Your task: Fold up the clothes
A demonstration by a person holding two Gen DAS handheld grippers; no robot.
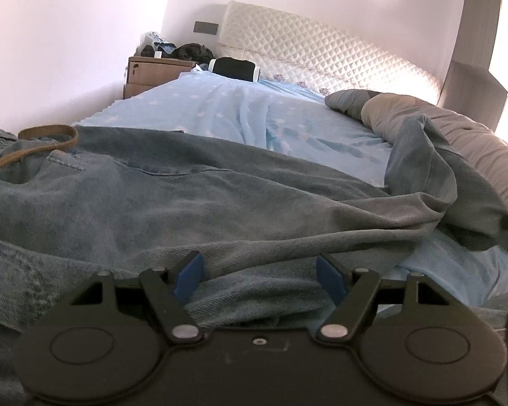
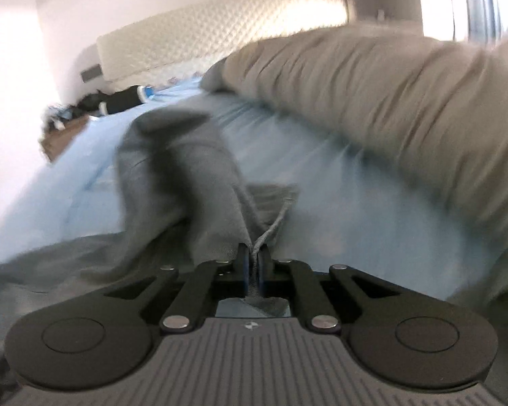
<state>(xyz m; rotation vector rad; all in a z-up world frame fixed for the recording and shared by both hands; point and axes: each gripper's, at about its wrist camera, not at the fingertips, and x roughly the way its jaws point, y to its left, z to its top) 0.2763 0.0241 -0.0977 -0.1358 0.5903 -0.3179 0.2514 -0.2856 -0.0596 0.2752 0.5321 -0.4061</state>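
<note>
A: How do the jeans (image 1: pixel 193 199) look?

B: Faded blue denim, rumpled, spread across the lower half of the left wrist view on the bed (image 1: pixel 240 115); a brown belt (image 1: pixel 44 138) loops at the waistband, far left. One leg (image 2: pixel 183 169) rises in a twisted ridge through the centre of the right wrist view, blurred.

A: And the hand-held grippers?

B: The left hand-held gripper (image 1: pixel 259 279) is spread wide, denim bunched between its fingers. The right hand-held gripper (image 2: pixel 253 264) is pressed together, pinching the leg's frayed hem.

A: Edges, open room?

B: Bare blue sheet lies upper centre, up to the quilted headboard (image 1: pixel 321 54). A grey duvet (image 2: pixel 389 108) banks along the right; a nightstand (image 1: pixel 152 74) sits upper left.
</note>
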